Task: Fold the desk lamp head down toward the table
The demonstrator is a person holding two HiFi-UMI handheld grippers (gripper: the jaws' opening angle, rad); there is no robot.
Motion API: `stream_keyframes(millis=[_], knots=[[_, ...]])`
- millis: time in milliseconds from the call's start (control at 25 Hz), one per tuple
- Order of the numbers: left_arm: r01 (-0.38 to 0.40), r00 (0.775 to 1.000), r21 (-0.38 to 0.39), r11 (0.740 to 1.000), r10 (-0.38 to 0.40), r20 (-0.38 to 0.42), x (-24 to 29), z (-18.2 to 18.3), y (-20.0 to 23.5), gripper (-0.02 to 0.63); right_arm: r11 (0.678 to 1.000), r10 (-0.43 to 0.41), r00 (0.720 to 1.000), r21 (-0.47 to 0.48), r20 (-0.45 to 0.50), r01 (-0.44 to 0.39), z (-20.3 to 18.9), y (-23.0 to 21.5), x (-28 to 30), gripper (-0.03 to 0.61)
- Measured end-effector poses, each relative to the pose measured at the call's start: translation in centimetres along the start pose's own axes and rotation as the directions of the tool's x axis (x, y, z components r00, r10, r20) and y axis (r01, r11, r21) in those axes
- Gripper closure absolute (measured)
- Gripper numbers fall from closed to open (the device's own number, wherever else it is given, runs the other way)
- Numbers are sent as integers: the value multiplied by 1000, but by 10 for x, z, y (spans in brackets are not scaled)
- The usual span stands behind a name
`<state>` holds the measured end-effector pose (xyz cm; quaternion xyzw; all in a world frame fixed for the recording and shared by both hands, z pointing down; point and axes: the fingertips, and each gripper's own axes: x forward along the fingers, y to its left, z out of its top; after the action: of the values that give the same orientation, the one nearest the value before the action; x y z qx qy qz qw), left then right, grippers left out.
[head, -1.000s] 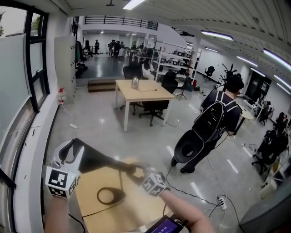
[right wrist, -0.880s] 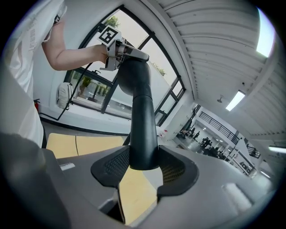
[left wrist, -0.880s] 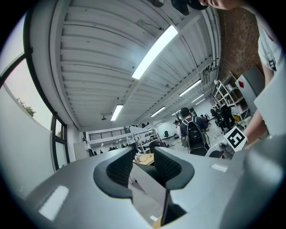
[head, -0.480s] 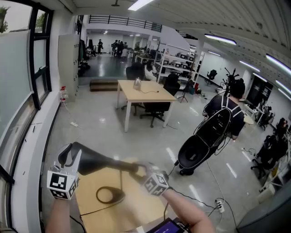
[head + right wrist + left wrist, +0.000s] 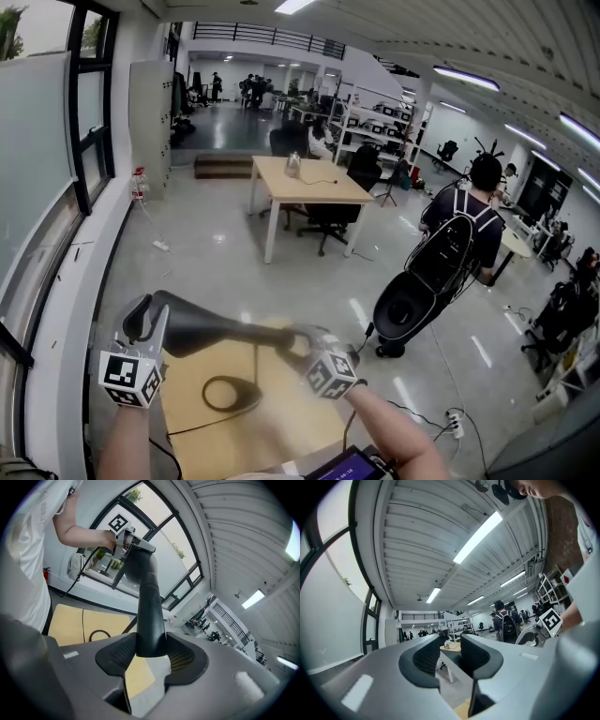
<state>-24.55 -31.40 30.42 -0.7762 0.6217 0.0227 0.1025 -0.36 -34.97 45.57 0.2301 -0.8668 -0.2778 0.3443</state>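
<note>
The desk lamp's long dark head [image 5: 216, 328] lies almost level above the wooden table [image 5: 291, 412]. Its thin stem [image 5: 255, 361] drops to a dark ring base [image 5: 230, 394]. My right gripper [image 5: 298, 339] is shut on the head's narrow end; in the right gripper view the head [image 5: 150, 606] fills the gap between the pads [image 5: 180, 658]. My left gripper [image 5: 141, 314] is at the head's wide far end, seen too in the right gripper view [image 5: 129, 543]. Its jaws are closing, and in its own view [image 5: 450, 656] only the distant room shows between its pads.
A person with a backpack [image 5: 459, 244] stands on the floor to the right. A light wooden desk [image 5: 305, 183] with chairs stands further back. Windows [image 5: 47, 159] line the left wall. A dark device [image 5: 352, 466] lies at the table's near edge, and a power strip [image 5: 455, 417] on the floor.
The left gripper and the lamp head's wide end have sunk slightly, so the head lies flatter. The right gripper keeps its hold in the same place.
</note>
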Motion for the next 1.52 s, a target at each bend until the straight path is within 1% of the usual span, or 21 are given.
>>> stream_keyframes(millis=[800,1280,1520], knots=[[-78,997,-109,991,75,-34,-15,-46,9,483,990,11,999,-140,-34,-16,6,-6,-12,369],[-97,995,-174,980,90,-47,-19,-73,9,482,971,9,997,-239,-75,-26,8,-15,-20,368],[-95,995,-192,977,86,-56,-20,-83,9,482,965,10,996,-261,-92,-34,8,-15,-21,368]])
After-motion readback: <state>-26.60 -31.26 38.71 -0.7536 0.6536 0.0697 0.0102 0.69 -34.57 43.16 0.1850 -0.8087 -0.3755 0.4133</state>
